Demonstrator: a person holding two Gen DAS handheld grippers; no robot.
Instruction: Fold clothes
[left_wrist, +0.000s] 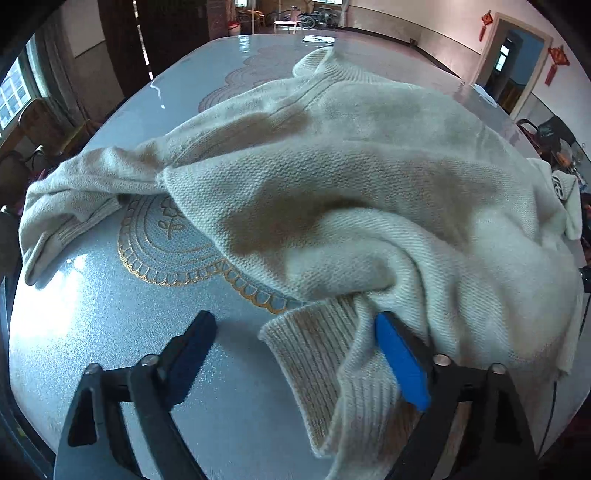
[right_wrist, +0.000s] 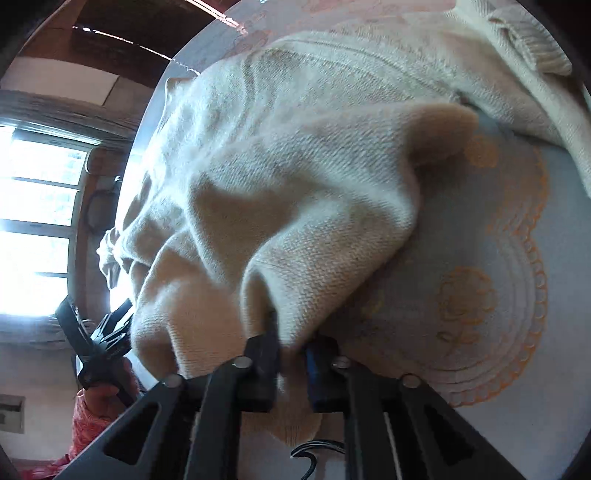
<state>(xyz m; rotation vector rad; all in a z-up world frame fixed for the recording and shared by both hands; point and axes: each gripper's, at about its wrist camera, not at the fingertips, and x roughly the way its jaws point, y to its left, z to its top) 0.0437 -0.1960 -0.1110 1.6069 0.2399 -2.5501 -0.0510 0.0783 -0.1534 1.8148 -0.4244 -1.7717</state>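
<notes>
On the table (left_wrist: 110, 332), right tongs (right_wrist: 291, 354) clamp the sweater (left_wrist: 351, 166); left tongs (left_wrist: 295, 332) gape around its cuff (left_wrist: 314, 354).

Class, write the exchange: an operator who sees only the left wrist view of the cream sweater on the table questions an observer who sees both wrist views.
Operator: My left gripper stands open around the ribbed hem. Is the right gripper holding anything?
Observer: Yes. The right gripper is shut on a bunched fold of the sweater.
Operator: Does the right view show my gripper?
Observer: Yes, at its left edge, beyond the sweater, held by a hand with a red patterned sleeve.
</notes>
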